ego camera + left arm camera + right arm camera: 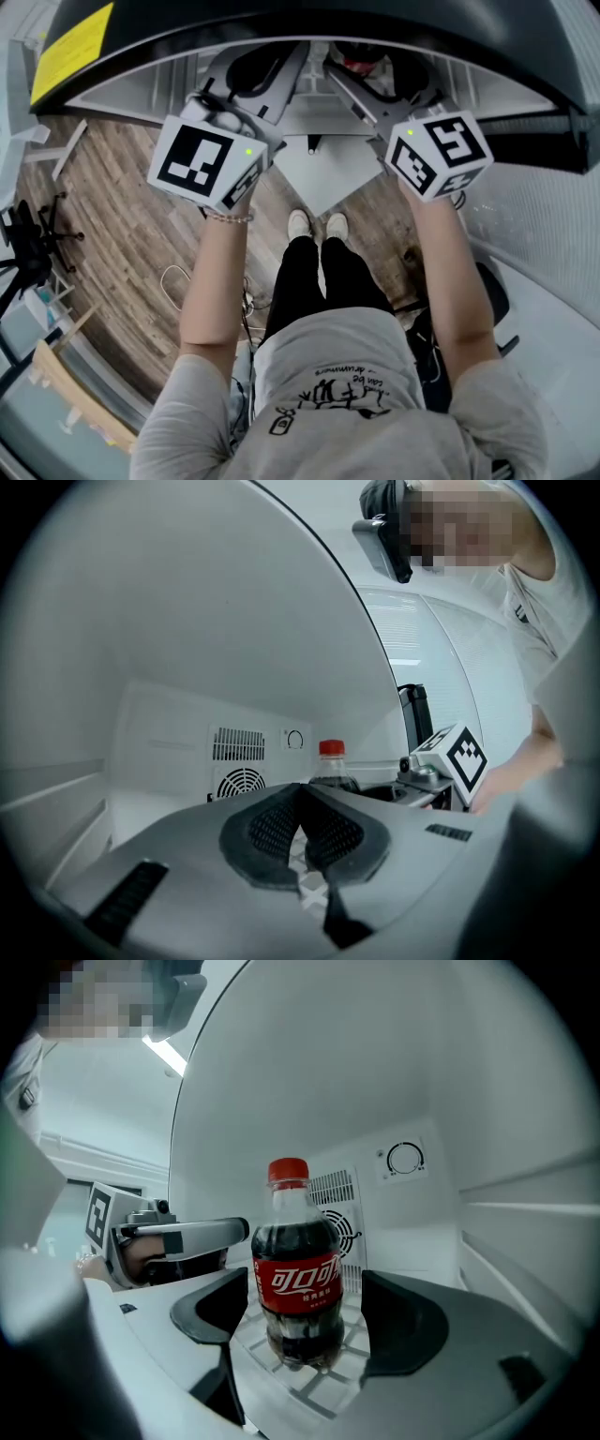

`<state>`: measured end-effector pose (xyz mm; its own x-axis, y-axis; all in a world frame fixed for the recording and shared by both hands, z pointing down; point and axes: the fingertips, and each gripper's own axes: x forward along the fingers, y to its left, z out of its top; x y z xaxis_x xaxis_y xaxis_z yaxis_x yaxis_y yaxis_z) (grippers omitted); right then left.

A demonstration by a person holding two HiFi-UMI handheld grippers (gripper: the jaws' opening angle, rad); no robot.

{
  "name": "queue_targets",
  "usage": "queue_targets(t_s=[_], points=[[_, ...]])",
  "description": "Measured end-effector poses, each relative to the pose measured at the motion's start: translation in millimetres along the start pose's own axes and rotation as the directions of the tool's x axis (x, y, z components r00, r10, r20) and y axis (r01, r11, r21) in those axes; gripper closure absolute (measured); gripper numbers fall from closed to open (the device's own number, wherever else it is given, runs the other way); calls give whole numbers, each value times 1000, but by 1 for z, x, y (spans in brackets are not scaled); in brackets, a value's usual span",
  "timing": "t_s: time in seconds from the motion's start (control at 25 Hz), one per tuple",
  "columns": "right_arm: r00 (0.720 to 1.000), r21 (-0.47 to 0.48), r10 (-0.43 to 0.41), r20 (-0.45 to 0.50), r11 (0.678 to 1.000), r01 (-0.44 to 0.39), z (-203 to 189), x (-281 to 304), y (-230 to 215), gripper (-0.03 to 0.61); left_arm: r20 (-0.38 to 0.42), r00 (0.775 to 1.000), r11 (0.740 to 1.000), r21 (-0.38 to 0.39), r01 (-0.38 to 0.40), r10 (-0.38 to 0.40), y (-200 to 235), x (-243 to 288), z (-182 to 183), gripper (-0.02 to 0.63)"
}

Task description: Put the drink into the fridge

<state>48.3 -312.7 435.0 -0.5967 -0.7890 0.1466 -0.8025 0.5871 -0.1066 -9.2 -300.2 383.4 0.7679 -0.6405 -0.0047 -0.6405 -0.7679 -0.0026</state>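
Observation:
A cola bottle (298,1269) with a red cap and red label stands upright on the white wire shelf (319,1382) inside the fridge. My right gripper (306,1302) is open around it, and both pads stand clear of its sides. In the left gripper view the bottle's (331,761) cap and neck show beyond my left gripper (300,803), which is shut with nothing between its jaws. My left gripper hovers inside the fridge to the left of the bottle. In the head view both marker cubes (202,161) (438,152) show below the fridge opening, with the red cap (361,58) just visible.
The fridge's white back wall carries a fan vent (339,1218) and a round dial (405,1160). Its dark top (281,19) bears a yellow label (70,52). Ribbed side walls close in at the right (525,1232). An office chair (28,248) stands on the wooden floor at the left.

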Motion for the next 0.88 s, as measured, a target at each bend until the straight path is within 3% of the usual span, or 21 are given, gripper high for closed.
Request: queue_targets(t_s=[0.68,0.88], points=[[1000,-27,-11,-3,1000,11,13,-67,31,220,-7,1000,999,-35,22,-23,-39,-29,20,614],[1000,-41,17,-1,999,-17,16,-87,45,323,-31,999,997,-64,34,-36,-61,-35,16,614]])
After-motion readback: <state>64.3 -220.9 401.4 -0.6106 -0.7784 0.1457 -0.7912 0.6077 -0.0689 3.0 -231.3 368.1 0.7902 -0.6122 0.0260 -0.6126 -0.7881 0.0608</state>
